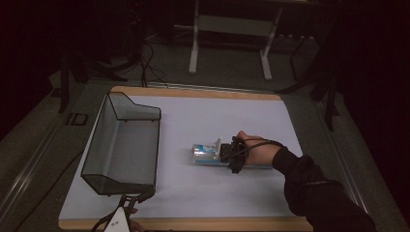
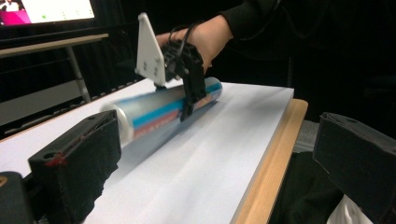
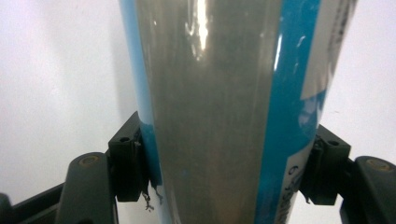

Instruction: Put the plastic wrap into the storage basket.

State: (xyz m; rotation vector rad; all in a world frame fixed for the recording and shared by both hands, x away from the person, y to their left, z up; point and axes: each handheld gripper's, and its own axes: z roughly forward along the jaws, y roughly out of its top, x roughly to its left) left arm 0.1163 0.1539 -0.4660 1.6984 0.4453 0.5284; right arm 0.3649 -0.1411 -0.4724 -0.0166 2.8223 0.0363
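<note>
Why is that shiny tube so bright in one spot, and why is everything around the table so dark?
In the right gripper view the tube sits close to the camera, so a lamp's glare streaks white near its top. In the left gripper view the tube looks smeared and soft. In the high view light falls on the white table; the room behind stays nearly black.

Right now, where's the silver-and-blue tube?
High view: the tube lies on the table, right of centre, beside the mesh basket, clamped by the right tool.
</note>
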